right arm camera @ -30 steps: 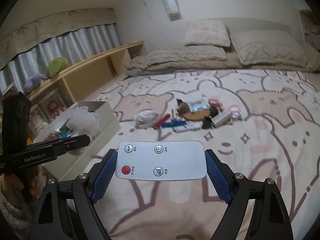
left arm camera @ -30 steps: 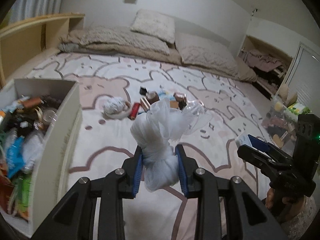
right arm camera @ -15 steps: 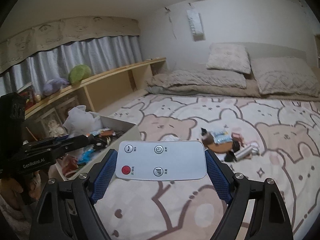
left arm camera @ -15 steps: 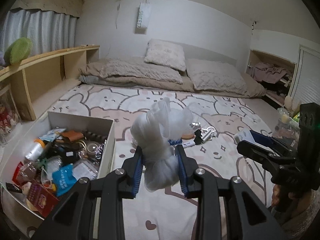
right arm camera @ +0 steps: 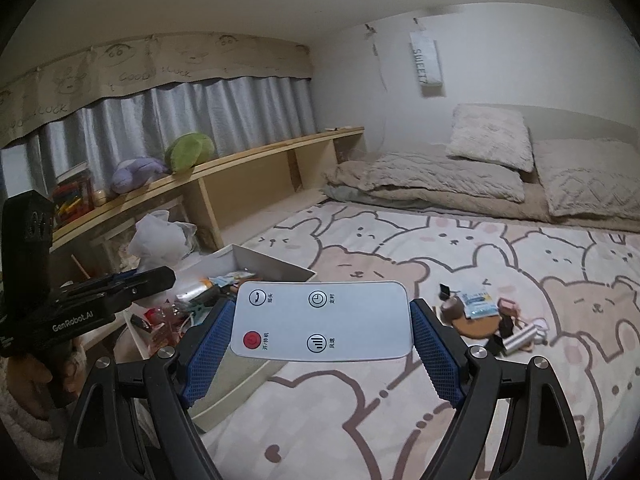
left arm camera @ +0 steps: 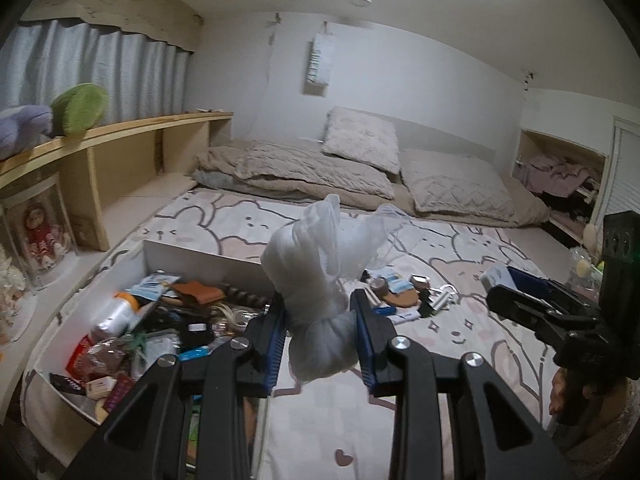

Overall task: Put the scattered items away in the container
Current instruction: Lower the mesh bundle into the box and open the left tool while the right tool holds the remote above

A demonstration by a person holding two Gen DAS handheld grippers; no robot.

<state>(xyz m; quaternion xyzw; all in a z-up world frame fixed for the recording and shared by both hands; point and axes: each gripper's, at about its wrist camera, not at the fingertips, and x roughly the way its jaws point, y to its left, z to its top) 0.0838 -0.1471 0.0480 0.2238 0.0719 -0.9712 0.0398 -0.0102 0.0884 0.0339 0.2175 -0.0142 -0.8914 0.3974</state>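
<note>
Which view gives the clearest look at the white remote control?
The right wrist view: the white remote control lies flat between the right gripper pads, all four buttons visible. In the left wrist view only its white edge peeks from that gripper at the right.

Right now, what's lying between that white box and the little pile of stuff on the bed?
Only bare bear-print bedspread between the white box and the pile, in the right wrist view.

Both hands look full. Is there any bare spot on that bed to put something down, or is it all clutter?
Plenty is bare. The bear-print bedspread lies open between the white box and the scattered pile, and beyond that pile up to the pillows. The crowded places are the box, filled nearly to its rim, and the pile itself.
</note>
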